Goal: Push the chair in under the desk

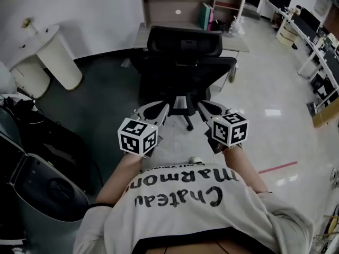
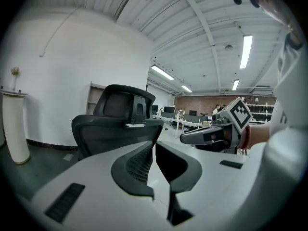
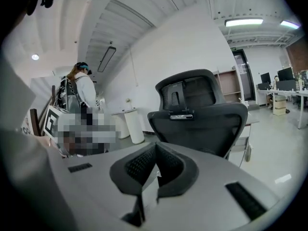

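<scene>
- Left gripper (image 2: 155, 147), right gripper (image 3: 156, 150): jaws pressed together on each, nothing pinched; side by side, near the backrest but apart from it.
- Chair (image 1: 183, 62): black, just beyond both grippers, between them and the desk (image 1: 239, 42); backrest upright, turned toward the grippers, seat side toward the desk; long axis vertical, headrest on top.
- Hidden or cut off: seat behind the backrest; base reduced to 1 caster (image 1: 189, 126) and some stem; most of the desk behind the chair.
</scene>
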The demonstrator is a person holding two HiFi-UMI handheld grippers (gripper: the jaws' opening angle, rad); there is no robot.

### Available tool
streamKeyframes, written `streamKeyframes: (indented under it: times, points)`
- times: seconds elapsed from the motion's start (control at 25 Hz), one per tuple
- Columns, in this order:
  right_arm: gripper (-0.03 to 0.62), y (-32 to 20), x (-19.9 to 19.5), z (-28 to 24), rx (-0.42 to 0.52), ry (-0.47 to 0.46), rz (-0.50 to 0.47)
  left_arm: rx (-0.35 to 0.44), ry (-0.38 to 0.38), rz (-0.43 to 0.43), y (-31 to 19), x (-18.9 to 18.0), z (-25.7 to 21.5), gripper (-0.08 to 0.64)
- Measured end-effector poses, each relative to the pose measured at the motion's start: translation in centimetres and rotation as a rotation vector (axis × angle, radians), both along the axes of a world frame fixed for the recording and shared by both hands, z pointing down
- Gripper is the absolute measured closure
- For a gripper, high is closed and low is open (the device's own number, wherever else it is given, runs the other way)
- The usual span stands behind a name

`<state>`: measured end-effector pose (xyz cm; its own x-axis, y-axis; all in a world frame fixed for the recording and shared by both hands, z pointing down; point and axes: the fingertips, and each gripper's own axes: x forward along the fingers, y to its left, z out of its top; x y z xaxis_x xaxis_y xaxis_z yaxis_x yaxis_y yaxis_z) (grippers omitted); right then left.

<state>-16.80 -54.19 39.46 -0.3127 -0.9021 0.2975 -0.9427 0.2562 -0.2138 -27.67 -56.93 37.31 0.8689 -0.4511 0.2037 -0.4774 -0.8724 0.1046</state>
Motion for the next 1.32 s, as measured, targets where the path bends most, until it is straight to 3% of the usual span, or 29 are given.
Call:
streamKeyframes:
  times: [0.4, 1.32]
  points:
    - [0.584, 1.9, -0.7, 0.9, -0.037, 0.029, 0.057, -0.062, 0.040, -0.043, 0.5, -3.2, 0.8, 0.528]
    - [0.584, 3.3, -0.7, 3.0, -0.103, 0.028, 0.122, -0.124, 0.063, -0.066, 0.2, -5.6, 2.9, 0.528]
